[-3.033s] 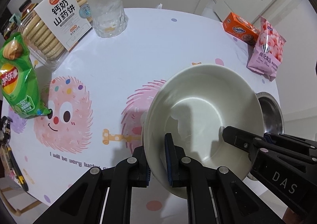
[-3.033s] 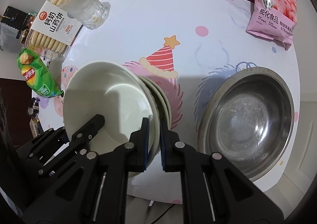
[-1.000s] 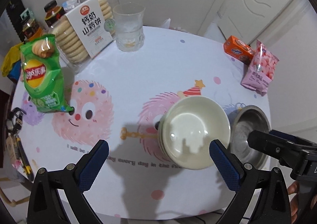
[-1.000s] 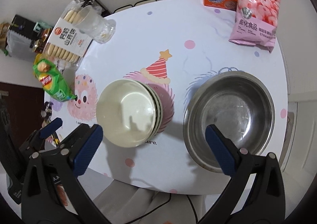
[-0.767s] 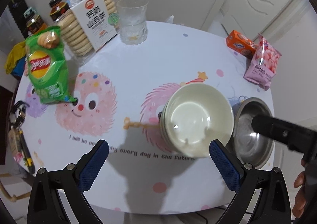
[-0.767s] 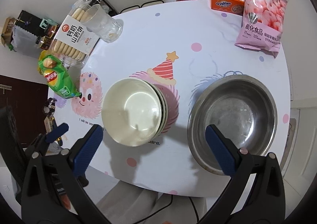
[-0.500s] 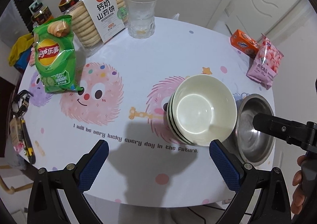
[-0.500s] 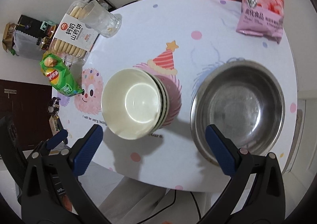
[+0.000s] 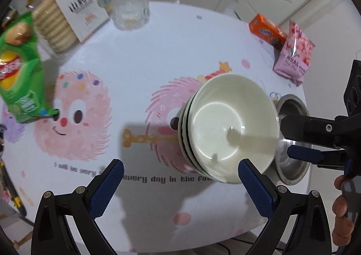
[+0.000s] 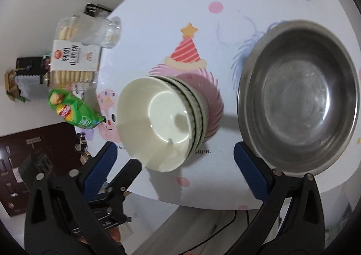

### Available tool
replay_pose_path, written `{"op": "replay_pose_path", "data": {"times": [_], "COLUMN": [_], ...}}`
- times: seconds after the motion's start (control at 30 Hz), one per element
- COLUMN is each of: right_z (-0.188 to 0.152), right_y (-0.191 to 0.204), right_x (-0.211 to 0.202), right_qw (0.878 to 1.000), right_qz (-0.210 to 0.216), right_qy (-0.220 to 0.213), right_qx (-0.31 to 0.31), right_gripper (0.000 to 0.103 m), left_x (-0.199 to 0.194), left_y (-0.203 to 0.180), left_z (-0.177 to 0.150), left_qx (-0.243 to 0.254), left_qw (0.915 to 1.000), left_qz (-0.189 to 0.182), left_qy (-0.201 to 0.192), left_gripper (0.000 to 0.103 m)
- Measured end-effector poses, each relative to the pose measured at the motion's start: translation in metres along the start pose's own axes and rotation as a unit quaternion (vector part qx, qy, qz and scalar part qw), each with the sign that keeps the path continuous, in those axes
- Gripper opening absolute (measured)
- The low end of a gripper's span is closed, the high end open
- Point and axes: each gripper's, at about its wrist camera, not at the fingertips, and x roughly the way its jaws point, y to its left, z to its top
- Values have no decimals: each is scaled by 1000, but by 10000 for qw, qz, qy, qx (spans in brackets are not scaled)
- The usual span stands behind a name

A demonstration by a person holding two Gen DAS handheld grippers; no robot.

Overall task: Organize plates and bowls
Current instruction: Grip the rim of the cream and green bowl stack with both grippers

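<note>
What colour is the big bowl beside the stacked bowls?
Silvery bare metal; the steel bowl shows best in the right wrist view.

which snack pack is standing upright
The green chip bag stands upright; the biscuit box, orange box and pink bag lie flat.

Bright overhead light, glare in bowl stack (motion-blurred edges), heavy fisheye vignette.

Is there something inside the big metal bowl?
No, the metal bowl shows only its bare shiny bottom, beside the stack of white bowls.
</note>
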Motion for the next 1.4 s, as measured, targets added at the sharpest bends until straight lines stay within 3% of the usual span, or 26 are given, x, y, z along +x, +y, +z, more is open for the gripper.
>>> {"op": "replay_pose_path", "data": {"times": [0.1, 0.3, 0.37, 0.43, 0.57, 0.63, 0.87, 1.0, 1.07, 1.33, 1.4], "right_z": [2, 6, 8, 10, 14, 16, 20, 19, 20, 21, 21], "right_y": [-3, -4, -7, -9, -12, -16, -24, -22, -21, -20, -20], "right_x": [10, 25, 32, 39, 52, 55, 55, 55, 55, 54, 54], "right_qw": [9998, 9996, 9995, 9995, 9997, 9997, 9999, 9998, 9997, 9998, 9998], "right_qz": [-50, -110, -104, -68, -159, -204, 57, -4, -40, -102, -92], "right_qy": [77, -2, 5, 61, 152, 89, 138, 147, 182, 163, 172], "right_qx": [191, 259, 310, 295, 112, 75, -71, -108, -133, -91, -65], "right_gripper": [103, 102, 95, 81, 66, 46, 45, 44, 44, 38, 37], "left_x": [12, 32, 36, 42, 49, 49, 57, 50, 48, 45, 46], "left_y": [3, 4, 6, 7, 6, 5, 10, -4, -8, 23, 21], "left_z": [3, 8, 10, 13, 18, 21, 27, 26, 26, 26, 26], "left_qx": [67, 108, 90, 91, 87, 135, -222, 30, 119, -545, -451], "left_qw": [9999, 9995, 9995, 9995, 9996, 9997, 9972, 9977, 9982, 9929, 9938], "left_qz": [48, -95, -93, -66, -102, -128, -691, -673, -575, -1057, -1015], "left_qy": [127, 285, 272, 293, 242, 183, 165, -52, -118, -82, -48], "left_gripper": [100, 82, 77, 77, 77, 77, 76, 56, 51, 23, 22]}}
